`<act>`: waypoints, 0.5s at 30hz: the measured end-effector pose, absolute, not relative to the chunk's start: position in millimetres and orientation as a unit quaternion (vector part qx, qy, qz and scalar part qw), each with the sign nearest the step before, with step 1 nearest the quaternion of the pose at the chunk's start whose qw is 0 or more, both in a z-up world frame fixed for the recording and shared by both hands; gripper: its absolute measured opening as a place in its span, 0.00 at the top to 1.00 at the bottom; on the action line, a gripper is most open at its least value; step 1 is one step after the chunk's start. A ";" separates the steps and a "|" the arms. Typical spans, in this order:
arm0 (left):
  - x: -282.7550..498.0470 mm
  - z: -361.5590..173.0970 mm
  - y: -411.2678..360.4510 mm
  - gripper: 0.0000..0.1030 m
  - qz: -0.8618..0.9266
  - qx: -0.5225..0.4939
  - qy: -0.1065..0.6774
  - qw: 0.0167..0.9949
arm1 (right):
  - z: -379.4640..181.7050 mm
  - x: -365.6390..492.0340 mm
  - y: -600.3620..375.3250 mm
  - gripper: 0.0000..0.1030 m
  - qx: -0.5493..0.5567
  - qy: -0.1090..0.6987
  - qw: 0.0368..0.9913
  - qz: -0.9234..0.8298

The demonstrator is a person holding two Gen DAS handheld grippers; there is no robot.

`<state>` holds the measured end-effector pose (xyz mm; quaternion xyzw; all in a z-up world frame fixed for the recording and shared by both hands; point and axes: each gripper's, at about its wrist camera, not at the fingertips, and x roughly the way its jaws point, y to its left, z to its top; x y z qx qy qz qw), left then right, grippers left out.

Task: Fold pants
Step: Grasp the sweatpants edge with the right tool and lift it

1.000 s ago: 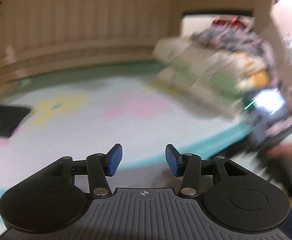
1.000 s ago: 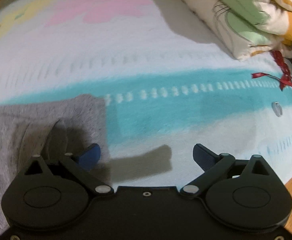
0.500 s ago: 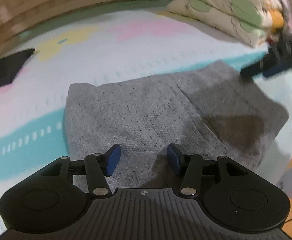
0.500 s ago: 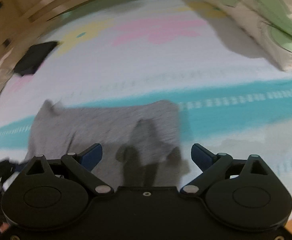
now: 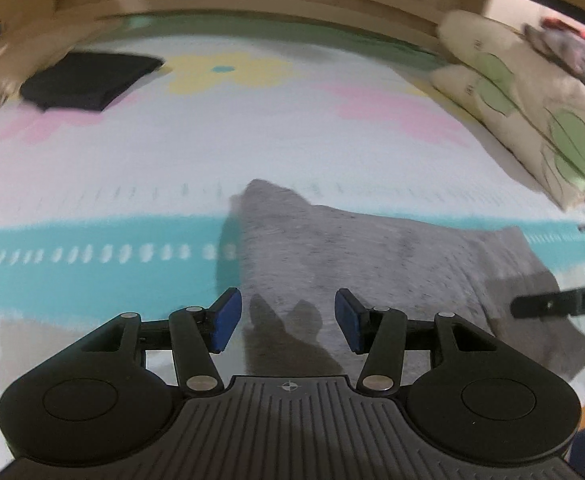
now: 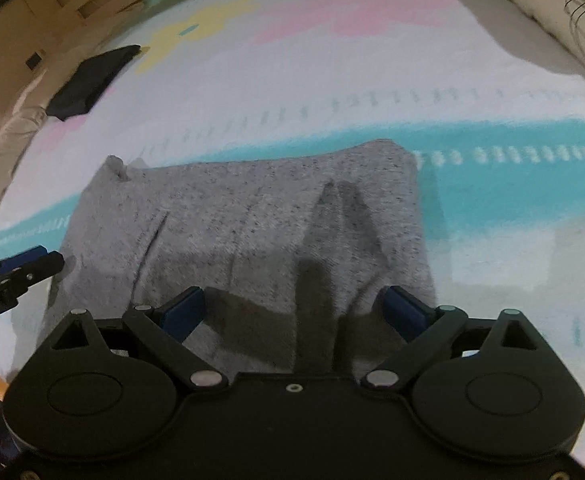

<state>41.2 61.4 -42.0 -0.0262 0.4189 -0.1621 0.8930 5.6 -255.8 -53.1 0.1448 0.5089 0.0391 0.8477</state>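
Both grippers have pulled back from the folded heather-grey knit pants [image 6: 248,224] since half a second ago; the left wrist view now takes in more of the pastel flower-print bed sheet [image 5: 252,136] to the left of the garment, and the right wrist view shows the garment larger and nearer. Pants: lying flat in a compact rectangle across the teal stripe [image 5: 92,264] near the front edge of the sheet; one upper corner stands slightly raised. Left gripper [image 5: 287,320]: blue-padded fingers apart, holding nothing, positioned over the near left edge of the pants; its tip [image 6: 32,266] appears at the left margin of the right wrist view, just beside the garment edge. Right gripper [image 6: 294,312]: fingers spread wide, holding nothing, above the near edge of the pants; its shadow falls on the fabric. Folded black cloth [image 5: 88,80]: near the far left corner of the sheet, well apart from the pants. Cream bedding with green leaf print [image 5: 532,120]: piled along the right edge; motion blur prevents identification of the dark, possibly patterned item on top.
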 end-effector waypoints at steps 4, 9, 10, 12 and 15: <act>47.4 -44.1 73.2 0.52 -0.142 -0.054 0.431 0.889 | -57.3 11.7 -258.0 0.46 0.189 0.518 0.831 0.072; 46.6 -37.6 82.4 0.52 -0.124 -0.059 0.420 0.897 | -29.4 8.7 -237.1 0.74 0.141 0.499 0.852 0.070; 46.1 -35.2 83.3 0.52 -0.122 -0.058 0.416 0.899 | -18.3 6.9 -230.7 0.75 0.131 0.485 0.861 0.078; 43.9 -31.0 81.6 0.52 -0.123 -0.052 0.406 0.904 | 8.0 1.8 -222.9 0.78 0.119 0.447 0.881 0.100; 41.3 -28.3 73.8 0.51 -0.132 -0.036 0.398 0.907 | 28.0 2.9 -230.0 0.79 0.134 0.411 0.896 0.096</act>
